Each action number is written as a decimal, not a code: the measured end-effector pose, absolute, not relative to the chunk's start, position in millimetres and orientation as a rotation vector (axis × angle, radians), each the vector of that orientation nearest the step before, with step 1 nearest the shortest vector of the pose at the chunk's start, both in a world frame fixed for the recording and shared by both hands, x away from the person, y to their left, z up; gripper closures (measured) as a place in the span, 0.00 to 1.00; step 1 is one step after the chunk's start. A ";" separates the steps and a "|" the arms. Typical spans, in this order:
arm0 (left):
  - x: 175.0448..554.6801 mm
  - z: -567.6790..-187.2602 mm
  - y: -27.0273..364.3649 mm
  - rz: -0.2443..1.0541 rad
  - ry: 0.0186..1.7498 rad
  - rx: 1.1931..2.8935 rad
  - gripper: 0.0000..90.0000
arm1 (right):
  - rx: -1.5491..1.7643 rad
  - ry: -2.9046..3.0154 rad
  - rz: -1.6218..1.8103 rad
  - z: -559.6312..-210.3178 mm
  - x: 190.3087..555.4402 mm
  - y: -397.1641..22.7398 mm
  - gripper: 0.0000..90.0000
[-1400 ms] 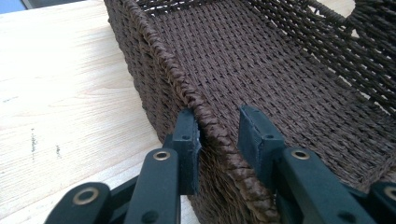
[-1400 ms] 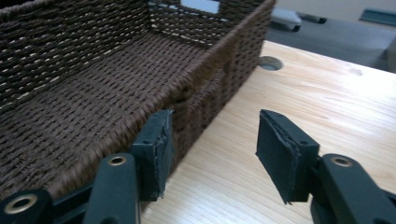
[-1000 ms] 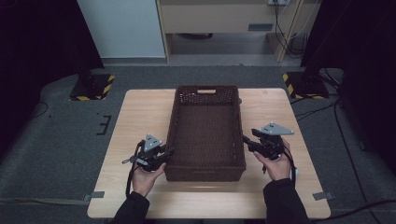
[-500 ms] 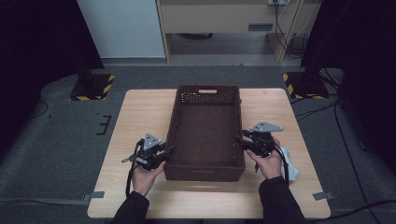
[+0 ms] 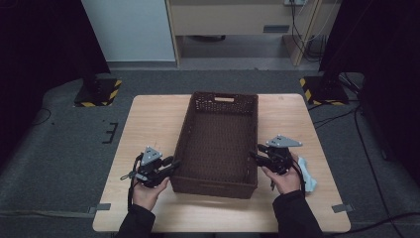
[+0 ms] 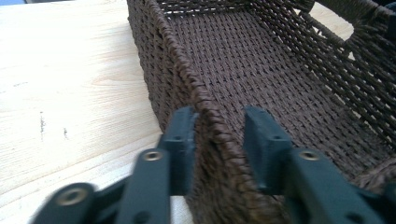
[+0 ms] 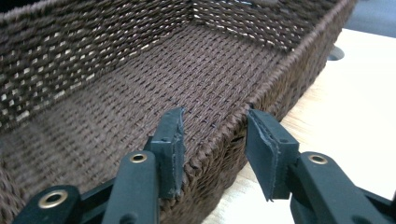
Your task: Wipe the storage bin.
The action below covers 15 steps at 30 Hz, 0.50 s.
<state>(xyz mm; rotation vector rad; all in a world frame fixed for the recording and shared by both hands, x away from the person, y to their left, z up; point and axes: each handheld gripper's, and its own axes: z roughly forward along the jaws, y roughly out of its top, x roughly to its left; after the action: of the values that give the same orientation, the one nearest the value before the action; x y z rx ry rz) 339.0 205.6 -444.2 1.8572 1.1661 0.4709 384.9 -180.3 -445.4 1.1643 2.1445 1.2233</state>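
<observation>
A dark brown woven basket (image 5: 184,136) lies lengthwise in the middle of the wooden table (image 5: 148,124), and nothing is in it. My left gripper (image 5: 173,163) straddles the left wall near the front corner. In the left gripper view its jaws (image 6: 219,121) have just been closing, with the braided rim (image 6: 187,79) between them. The outer pad (image 6: 184,135) lies against the wall. My right gripper (image 5: 253,154) straddles the right wall. Its jaws (image 7: 215,121) have just opened a little. The inner pad (image 7: 170,140) stands off the rim (image 7: 280,79).
A crumpled pale blue cloth (image 5: 309,176) lies on the table just right of the right hand. Bare tabletop runs along both sides of the basket. Two stands with yellow-black stripes (image 5: 96,91) sit on the floor beyond the table's far corners.
The right gripper has edged left onto the basket's right wall, and the pale cloth beside that hand has come into sight. The left gripper has hardly moved.
</observation>
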 end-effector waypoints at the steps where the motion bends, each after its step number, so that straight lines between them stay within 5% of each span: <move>1: 339.6 -444.4 205.7 0.475 1.166 1.859 0.75 | 1.136 2.150 1.207 -444.4 383.5 -178.9 0.63; 10: 350.7 -447.5 215.5 0.498 1.193 1.829 0.81 | 1.171 2.065 1.215 -441.4 403.0 -177.9 0.60; 15: 347.3 -446.9 216.6 0.518 1.195 1.819 0.74 | 1.209 2.070 1.256 -447.3 405.4 -177.3 0.64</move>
<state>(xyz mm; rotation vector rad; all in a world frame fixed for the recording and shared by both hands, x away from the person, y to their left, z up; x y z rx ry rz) 347.3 216.6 -446.9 1.8188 1.1952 0.5181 405.4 -177.3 -447.3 1.2089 2.0700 1.2565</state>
